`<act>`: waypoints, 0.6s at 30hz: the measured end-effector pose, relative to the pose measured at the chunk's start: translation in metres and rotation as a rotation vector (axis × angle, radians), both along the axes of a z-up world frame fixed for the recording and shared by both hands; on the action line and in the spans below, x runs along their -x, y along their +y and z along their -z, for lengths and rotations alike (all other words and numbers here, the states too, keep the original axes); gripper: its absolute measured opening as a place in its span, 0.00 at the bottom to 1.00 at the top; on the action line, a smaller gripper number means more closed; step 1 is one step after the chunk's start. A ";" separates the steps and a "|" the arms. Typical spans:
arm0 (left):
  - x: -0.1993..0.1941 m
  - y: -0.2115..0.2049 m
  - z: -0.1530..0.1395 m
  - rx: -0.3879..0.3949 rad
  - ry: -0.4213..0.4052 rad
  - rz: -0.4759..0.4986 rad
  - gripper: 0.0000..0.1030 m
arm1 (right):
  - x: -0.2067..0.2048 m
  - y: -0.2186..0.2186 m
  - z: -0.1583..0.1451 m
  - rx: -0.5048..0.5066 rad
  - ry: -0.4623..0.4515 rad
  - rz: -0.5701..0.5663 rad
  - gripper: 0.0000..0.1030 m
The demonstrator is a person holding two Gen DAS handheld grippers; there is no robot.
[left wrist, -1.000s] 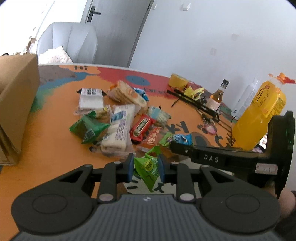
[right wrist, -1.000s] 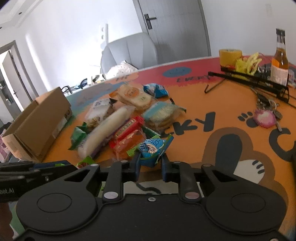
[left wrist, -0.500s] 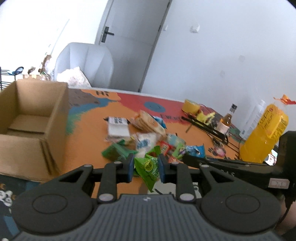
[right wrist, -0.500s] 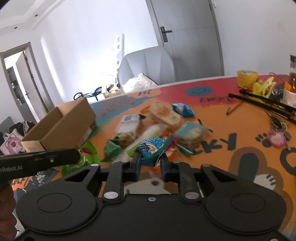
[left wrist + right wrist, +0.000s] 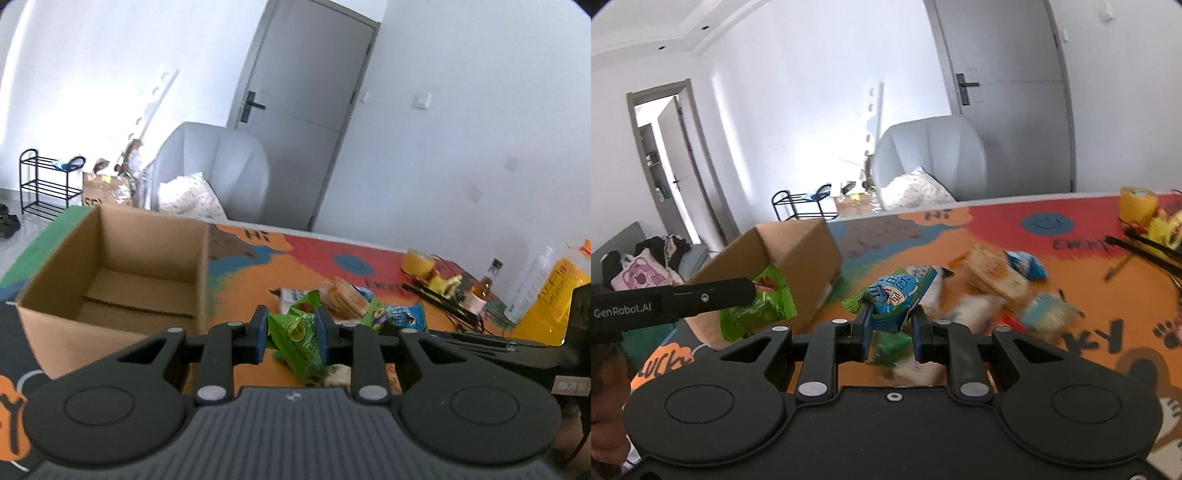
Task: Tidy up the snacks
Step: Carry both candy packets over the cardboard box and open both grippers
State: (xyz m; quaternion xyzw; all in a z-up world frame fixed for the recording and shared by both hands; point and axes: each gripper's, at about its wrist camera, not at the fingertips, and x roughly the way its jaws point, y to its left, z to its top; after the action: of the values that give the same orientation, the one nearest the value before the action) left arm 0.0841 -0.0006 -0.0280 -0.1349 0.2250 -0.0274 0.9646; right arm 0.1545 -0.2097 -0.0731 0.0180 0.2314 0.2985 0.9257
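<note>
My left gripper [image 5: 290,334] is shut on a green snack packet [image 5: 295,341] and holds it in the air to the right of an open, empty cardboard box [image 5: 110,280]. My right gripper [image 5: 889,326] is shut on a blue snack packet [image 5: 892,297], also lifted above the table. In the right wrist view the box [image 5: 798,258] stands to the left, with the left gripper's arm [image 5: 672,304] and its green packet [image 5: 757,306] in front of it. A pile of loose snacks [image 5: 993,280] lies on the table beyond.
The orange patterned table [image 5: 1071,258] carries a yellow tape roll [image 5: 1137,203], black rods [image 5: 1152,247], a brown bottle [image 5: 480,295] and a large yellow bottle [image 5: 554,295] at the right. A grey chair [image 5: 214,170] stands behind the table.
Both grippers have risen and swung left towards the cardboard box, each still holding its packet. The box now shows its open inside.
</note>
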 end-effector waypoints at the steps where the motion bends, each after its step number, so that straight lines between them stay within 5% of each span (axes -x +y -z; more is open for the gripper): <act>1: 0.001 0.004 -0.002 -0.001 -0.005 -0.007 0.25 | -0.001 0.004 -0.001 -0.001 -0.003 -0.005 0.19; 18: 0.000 0.063 -0.014 -0.001 -0.041 -0.136 0.25 | -0.012 0.069 -0.020 -0.001 -0.049 -0.107 0.19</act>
State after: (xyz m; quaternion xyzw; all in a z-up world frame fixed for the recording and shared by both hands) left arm 0.0842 0.0629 -0.0143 -0.1490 0.1955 0.0353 0.9687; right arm 0.1667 -0.1404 -0.0529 -0.0012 0.2092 0.3478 0.9139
